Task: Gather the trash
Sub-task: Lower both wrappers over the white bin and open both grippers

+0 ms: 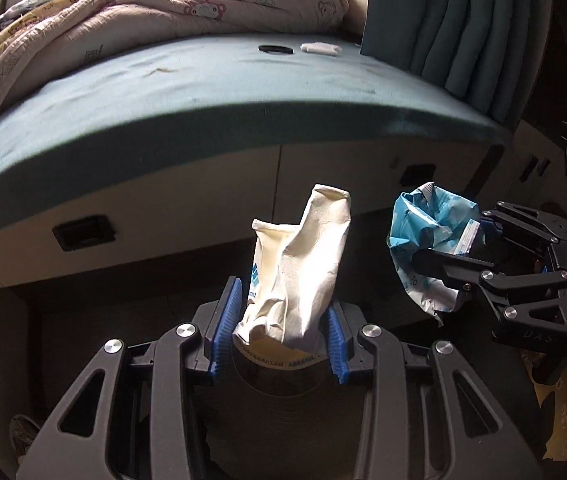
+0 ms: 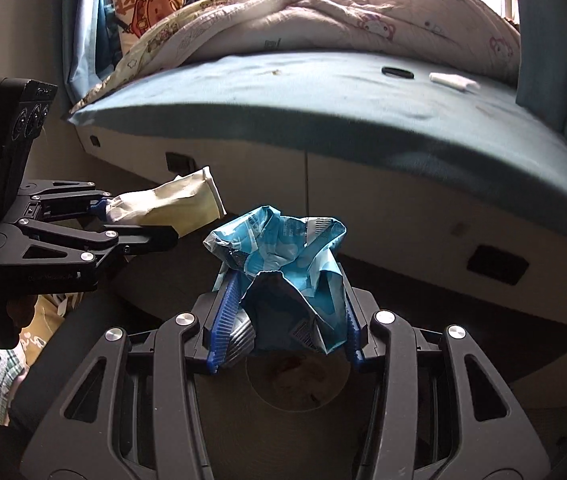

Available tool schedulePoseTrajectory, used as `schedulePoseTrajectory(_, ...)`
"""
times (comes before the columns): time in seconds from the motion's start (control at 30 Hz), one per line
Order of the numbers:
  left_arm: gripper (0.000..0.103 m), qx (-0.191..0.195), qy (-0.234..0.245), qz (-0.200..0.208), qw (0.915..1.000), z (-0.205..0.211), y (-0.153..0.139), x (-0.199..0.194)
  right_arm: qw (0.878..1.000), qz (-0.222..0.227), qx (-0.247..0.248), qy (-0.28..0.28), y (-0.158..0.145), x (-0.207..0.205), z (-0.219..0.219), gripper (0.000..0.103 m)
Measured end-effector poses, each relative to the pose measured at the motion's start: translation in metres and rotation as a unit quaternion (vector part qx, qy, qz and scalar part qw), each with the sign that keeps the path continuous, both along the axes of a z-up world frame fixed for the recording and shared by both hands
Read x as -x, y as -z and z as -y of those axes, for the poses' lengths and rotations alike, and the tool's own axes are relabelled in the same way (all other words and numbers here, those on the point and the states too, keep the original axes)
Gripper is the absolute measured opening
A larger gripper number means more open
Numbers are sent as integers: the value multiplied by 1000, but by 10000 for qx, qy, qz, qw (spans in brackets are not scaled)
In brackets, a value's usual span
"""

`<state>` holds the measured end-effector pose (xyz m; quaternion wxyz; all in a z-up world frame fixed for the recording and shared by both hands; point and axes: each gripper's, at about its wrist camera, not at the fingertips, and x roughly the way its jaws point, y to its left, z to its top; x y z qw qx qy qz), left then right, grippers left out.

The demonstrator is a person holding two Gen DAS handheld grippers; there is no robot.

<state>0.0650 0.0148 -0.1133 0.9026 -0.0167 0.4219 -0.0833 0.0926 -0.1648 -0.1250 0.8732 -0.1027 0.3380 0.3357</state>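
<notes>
- Ahead of and above both pairs of my fingers stretches the long bed with a teal-blue fitted sheet, its pale base panels showing dark recessed handles below the mattress edge.
- Further back beyond my fingertips, a crumpled cream quilt printed with pink cartoon animals lies heaped on the far side of that bed.
- To the right of my fingers hangs a pleated teal curtain, its folds reaching down to the sheet.
- My left gripper is clamped on a crumpled cream-white paper bag with a small blue logo; the blue ribbed pads press on its lower end from both sides, and the rest of the bag rises forward past my fingertips.
- My right gripper is clamped on a crumpled light-blue and white plastic wrapper, which bulges out above and ahead of the blue pads.
- The two grippers sit side by side, near each other but apart, each carrying its own piece of trash in front of the bed base.
- Far beyond my fingertips, on the sheet, lie a small black ring and just beside it a small white wad of tissue.
</notes>
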Motion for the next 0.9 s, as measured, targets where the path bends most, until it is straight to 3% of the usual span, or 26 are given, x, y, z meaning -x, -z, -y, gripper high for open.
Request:
schedulePoseTrajectory(0.23,38,28,47,-397,9992,9,78,4,9989,-413,196,108,77,10,-2,42)
schedulePoseTrajectory(0.57,38,166,-22,-1013,9947,0,151,-11,9936,-925,633,125,155,1,-15,42)
schedulePoseTrajectory(0.9,38,323,-22,-1732,9844,6,226,-50,9769,-1915,930,191,228,-26,-20,42)
